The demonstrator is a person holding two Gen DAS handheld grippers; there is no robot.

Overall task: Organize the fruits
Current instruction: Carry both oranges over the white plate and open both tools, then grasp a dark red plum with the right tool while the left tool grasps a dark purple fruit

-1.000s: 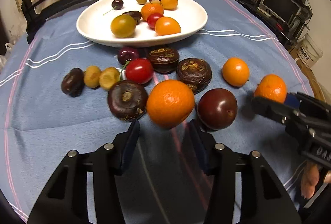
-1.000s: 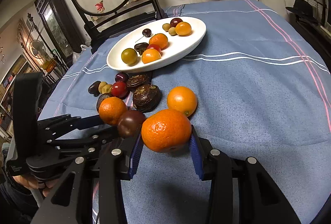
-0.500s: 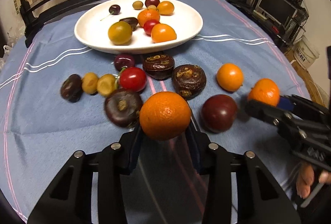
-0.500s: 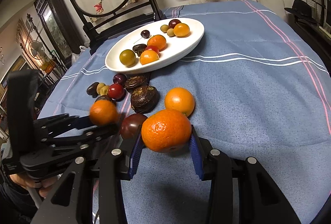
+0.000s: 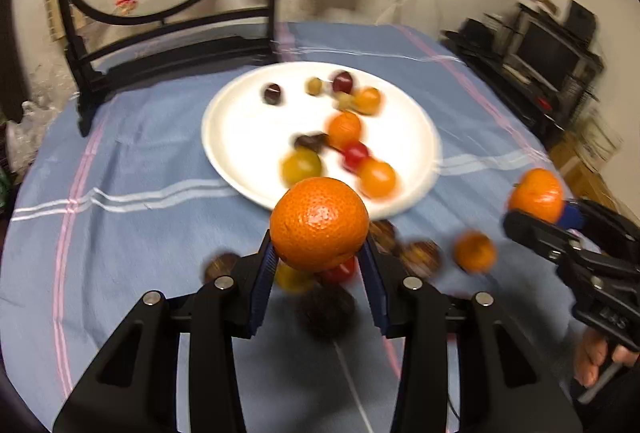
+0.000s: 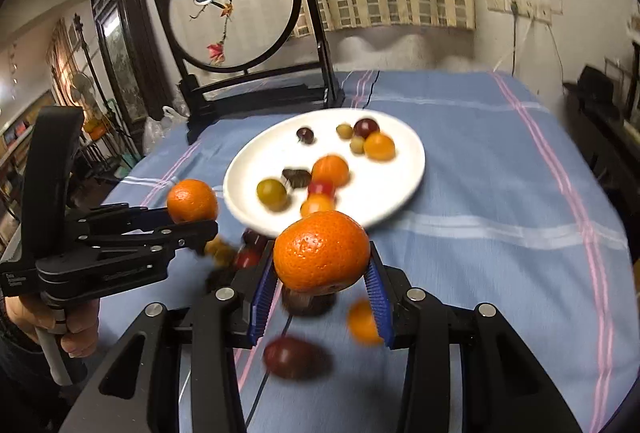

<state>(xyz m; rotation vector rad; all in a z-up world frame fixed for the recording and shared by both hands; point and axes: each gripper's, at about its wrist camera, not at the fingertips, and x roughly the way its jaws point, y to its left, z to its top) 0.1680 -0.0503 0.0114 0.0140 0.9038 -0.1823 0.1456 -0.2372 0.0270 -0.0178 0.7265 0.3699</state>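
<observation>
My left gripper (image 5: 319,265) is shut on an orange (image 5: 319,223) and holds it in the air in front of the white plate (image 5: 232,137). In the right wrist view my right gripper (image 6: 320,275) is shut on a second orange (image 6: 322,251), also lifted off the cloth. Each gripper shows in the other's view: the right one (image 5: 536,217) with its orange (image 5: 537,195) at the right edge, the left one (image 6: 192,221) with its orange (image 6: 192,200) at the left. Several small fruits lie on the plate (image 6: 404,169). Dark and orange fruits (image 5: 474,252) stay blurred on the cloth below.
A blue striped tablecloth (image 6: 500,233) covers the round table. A black stand with a round painted screen (image 6: 234,3) sits behind the plate at the far edge. Shelves with electronics (image 5: 552,53) line the right wall. A hand (image 6: 78,329) grips the left tool's handle.
The left gripper closed on the big orange and lifted it off the cloth toward the plate. The right gripper rose too with its orange. Both views now look further up the room.
</observation>
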